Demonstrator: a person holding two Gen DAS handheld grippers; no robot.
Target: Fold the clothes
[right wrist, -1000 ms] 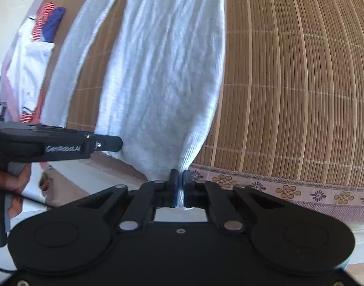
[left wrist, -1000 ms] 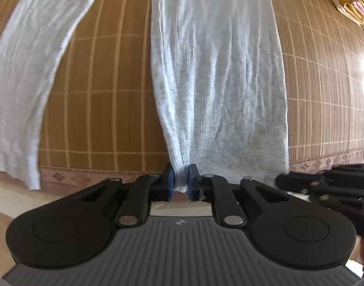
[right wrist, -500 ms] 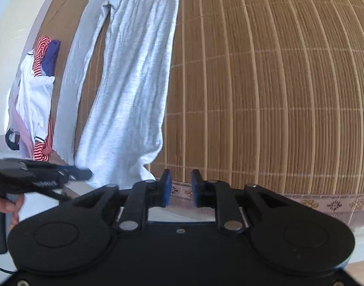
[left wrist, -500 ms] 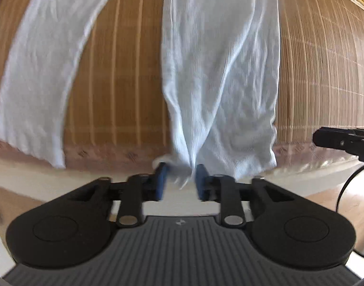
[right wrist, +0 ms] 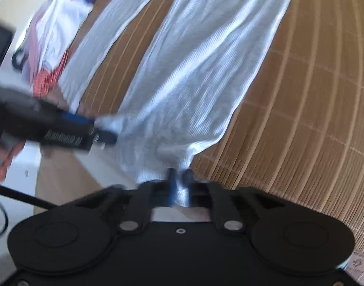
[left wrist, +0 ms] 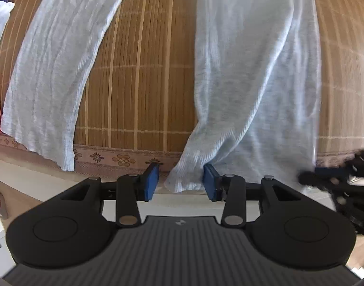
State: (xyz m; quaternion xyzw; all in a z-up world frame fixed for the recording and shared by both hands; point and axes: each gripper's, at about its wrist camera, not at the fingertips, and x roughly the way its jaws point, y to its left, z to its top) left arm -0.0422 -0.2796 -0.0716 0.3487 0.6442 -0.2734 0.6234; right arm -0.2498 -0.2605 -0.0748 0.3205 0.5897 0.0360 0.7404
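Light grey ribbed trousers lie on a bamboo mat (left wrist: 139, 83), with one leg (left wrist: 50, 71) curving off to the left and the other leg (left wrist: 253, 71) running straight toward me. My left gripper (left wrist: 180, 182) stands over that leg's hem, its jaws opening. The hem's left corner hangs loose between the blue pads (left wrist: 151, 182) without being pinched. In the blurred right wrist view my right gripper (right wrist: 179, 186) is shut on the hem's right corner (right wrist: 182, 166). The left gripper (right wrist: 96, 131) shows there beside the hem, and the right gripper (left wrist: 308, 176) is a dark blur in the left wrist view.
A heap of other clothes (right wrist: 55, 31) in white, red stripes and purple lies at the mat's left side. The mat's patterned border (left wrist: 120, 159) runs just under the hems, with pale floor (left wrist: 39, 186) beyond it. A black cable (right wrist: 15, 195) trails on the floor.
My left gripper went from shut on the hem to open, letting the cloth slip loose. My right gripper opened and swung off the leg, then came back and shut on the hem corner.
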